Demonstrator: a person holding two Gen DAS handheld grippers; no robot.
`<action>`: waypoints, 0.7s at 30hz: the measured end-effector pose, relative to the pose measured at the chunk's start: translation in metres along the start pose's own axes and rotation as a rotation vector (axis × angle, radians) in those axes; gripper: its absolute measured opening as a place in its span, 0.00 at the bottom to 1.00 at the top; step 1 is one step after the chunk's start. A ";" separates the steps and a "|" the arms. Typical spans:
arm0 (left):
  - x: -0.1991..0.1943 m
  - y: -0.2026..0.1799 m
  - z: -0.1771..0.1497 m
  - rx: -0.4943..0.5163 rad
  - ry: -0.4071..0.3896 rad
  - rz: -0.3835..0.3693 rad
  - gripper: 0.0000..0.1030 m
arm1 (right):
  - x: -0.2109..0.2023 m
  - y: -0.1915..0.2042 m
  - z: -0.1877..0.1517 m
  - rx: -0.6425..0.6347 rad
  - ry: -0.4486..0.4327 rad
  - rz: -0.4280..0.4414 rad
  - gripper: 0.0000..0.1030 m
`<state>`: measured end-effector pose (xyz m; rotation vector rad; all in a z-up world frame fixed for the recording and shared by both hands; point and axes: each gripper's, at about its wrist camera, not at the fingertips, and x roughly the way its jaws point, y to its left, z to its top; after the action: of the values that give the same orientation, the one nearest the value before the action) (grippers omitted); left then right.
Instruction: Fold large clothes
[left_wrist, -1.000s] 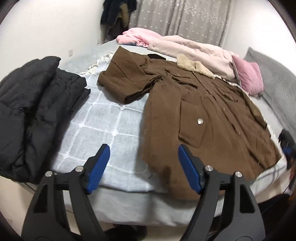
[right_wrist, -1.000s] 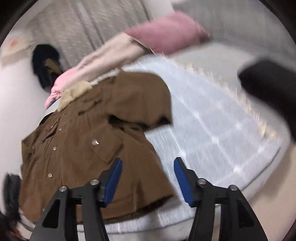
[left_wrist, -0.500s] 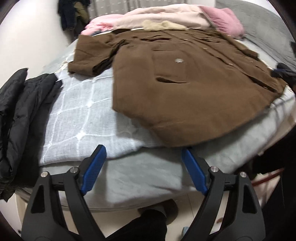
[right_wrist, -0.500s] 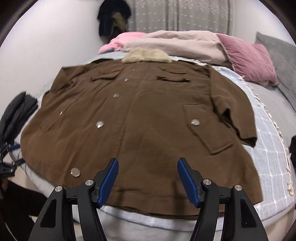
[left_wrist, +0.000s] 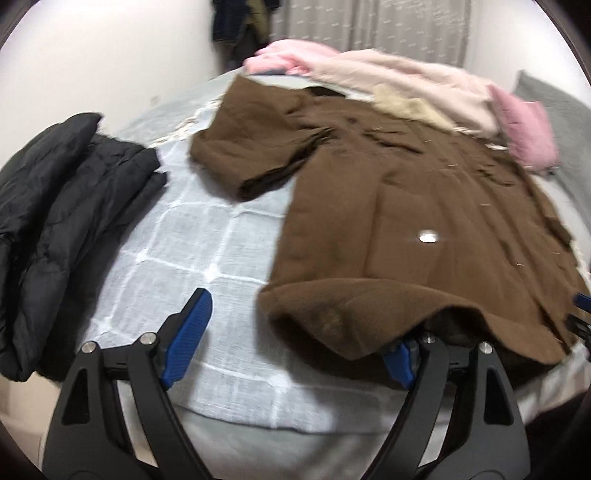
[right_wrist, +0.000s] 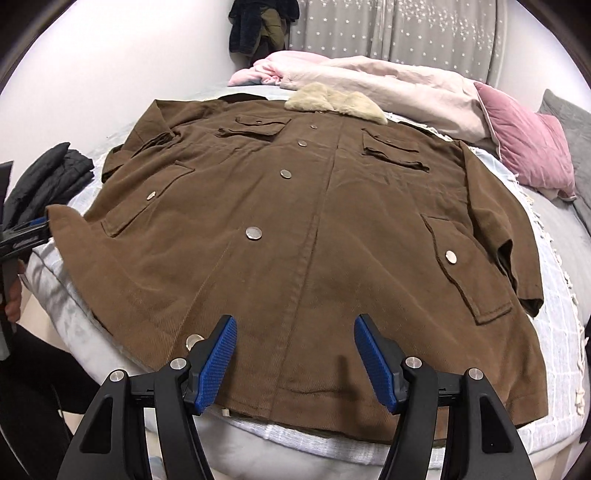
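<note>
Lying face up across the bed (right_wrist: 554, 236), the brown coat (right_wrist: 332, 221) has its buttons showing, its cream fur collar (right_wrist: 334, 101) at the far end and its hem toward you at the near edge. Your right tool (right_wrist: 295, 363) hovers over the middle of that hem with its blue pads spread wide and nothing pinched between them; the cloth lies below the gap. Your left tool (left_wrist: 295, 347) sits at the coat's near left hem corner, jaws wide: its left pad stands clear over the pale checked blanket (left_wrist: 192, 254), while its right pad is tucked under the lifted edge of brown cloth, which drapes over it. The pads do not press on the fabric. From your right wrist view, that same left tool shows at the left border beside the raised hem corner. One sleeve (left_wrist: 255, 147) is folded in across the blanket on the left side. A folded black padded jacket (left_wrist: 62, 221) rests well apart at the far left of the bed. Pale pink bedding (right_wrist: 388, 85) and a rose pillow (right_wrist: 528, 147) lie beyond the collar
</note>
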<state>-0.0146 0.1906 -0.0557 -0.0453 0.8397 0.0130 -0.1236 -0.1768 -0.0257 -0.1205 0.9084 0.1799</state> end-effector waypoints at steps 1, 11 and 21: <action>0.004 0.000 0.000 -0.001 0.008 0.053 0.82 | 0.000 0.000 0.000 0.001 0.000 0.001 0.65; -0.027 -0.001 -0.008 0.032 -0.007 0.076 0.18 | -0.006 -0.023 -0.002 0.072 -0.006 -0.018 0.65; -0.049 0.000 -0.029 0.160 0.084 0.187 0.30 | -0.017 -0.045 -0.002 0.160 -0.027 -0.007 0.65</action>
<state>-0.0687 0.1896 -0.0390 0.1841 0.9238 0.1202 -0.1261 -0.2232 -0.0118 0.0271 0.8918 0.1017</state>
